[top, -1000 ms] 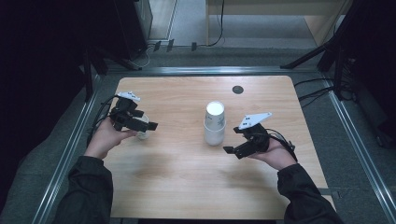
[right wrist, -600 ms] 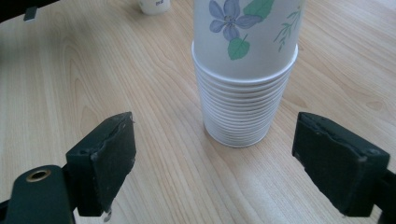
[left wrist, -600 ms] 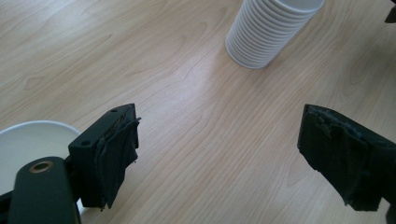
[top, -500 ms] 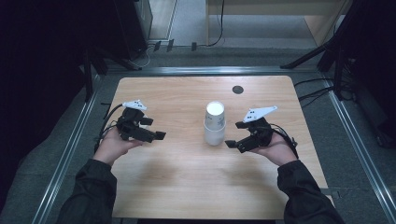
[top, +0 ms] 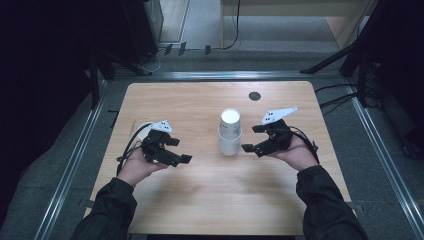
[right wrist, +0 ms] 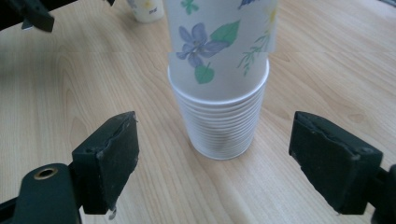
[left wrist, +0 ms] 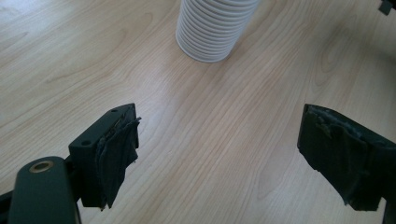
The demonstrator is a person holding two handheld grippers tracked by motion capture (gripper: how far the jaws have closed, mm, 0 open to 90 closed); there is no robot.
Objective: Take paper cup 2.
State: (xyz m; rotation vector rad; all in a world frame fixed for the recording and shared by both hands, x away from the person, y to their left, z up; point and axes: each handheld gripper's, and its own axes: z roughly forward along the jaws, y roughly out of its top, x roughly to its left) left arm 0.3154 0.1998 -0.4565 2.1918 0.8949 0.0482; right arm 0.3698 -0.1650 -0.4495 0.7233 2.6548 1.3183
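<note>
Black jaws on my left hand-held gripper (top: 181, 159) stand wide apart with nothing between them, only bare wood under them in the left gripper view; it points toward the cup stack (top: 230, 132) but sits well short of it. My right hand-held gripper (top: 252, 138) also has its jaws spread wide, empty, aimed at the stack from the other side, tips just beside it, not touching as far as I can tell. In the right gripper view the stack stands upright between the two open jaws but farther off, top cup printed with flowers, many white rims nested below. Stack is near the middle of the wooden bench (top: 210, 200). A small white cup (right wrist: 147, 10) stands behind the left gripper. Dark round grommet (top: 254, 95) near the bench's far edge.
</note>
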